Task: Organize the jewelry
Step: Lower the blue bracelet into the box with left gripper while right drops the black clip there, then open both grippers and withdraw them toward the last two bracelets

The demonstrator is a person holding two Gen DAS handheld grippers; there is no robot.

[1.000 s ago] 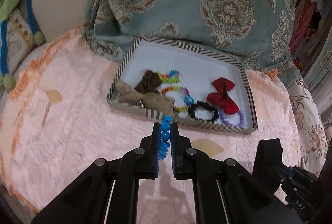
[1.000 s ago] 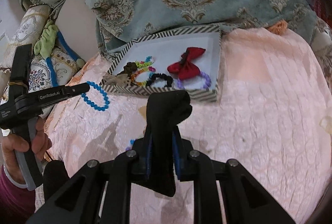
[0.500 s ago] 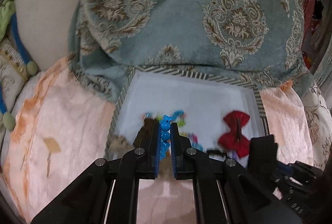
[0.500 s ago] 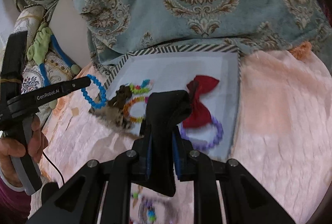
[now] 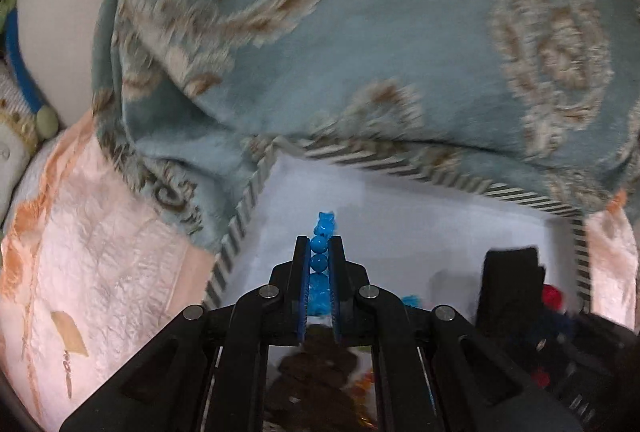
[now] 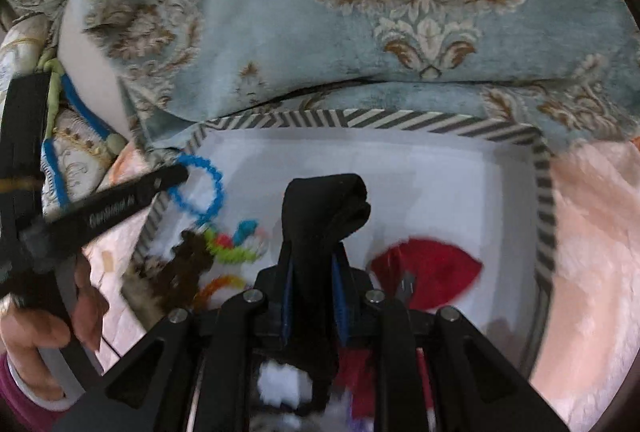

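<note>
— Left gripper (image 5: pixel 319 264)?
— Jaws pinching the blue bead bracelet (image 5: pixel 320 256). A few beads clamped between the pads, one star-like bead poking out past the tips. From the right wrist view, the rest of the loop (image 6: pixel 198 190) dangling just over the left edge of the striped tray (image 6: pixel 542 192).

— Right gripper (image 6: pixel 312 272)?
— Jaws clamped on a black fabric piece (image 6: pixel 324 208), folded top sticking up well past the tips, lower end hanging down behind them. Held above the tray's white floor, near the middle.

— Already in the tray?
— Red bow (image 6: pixel 432 272) to the right, blurred. Brown furry piece (image 6: pixel 188 264) at the near left, with green, orange and mixed-colour loops beside it; too smeared to sort further.

— Surroundings?
— Tray resting on a pink quilted bed cover (image 5: pixel 100 252), far edge tucked against a teal patterned blanket (image 6: pixel 320 52). Left hand (image 6: pixel 48 316) wrapped round its gripper handle at the left.
</note>
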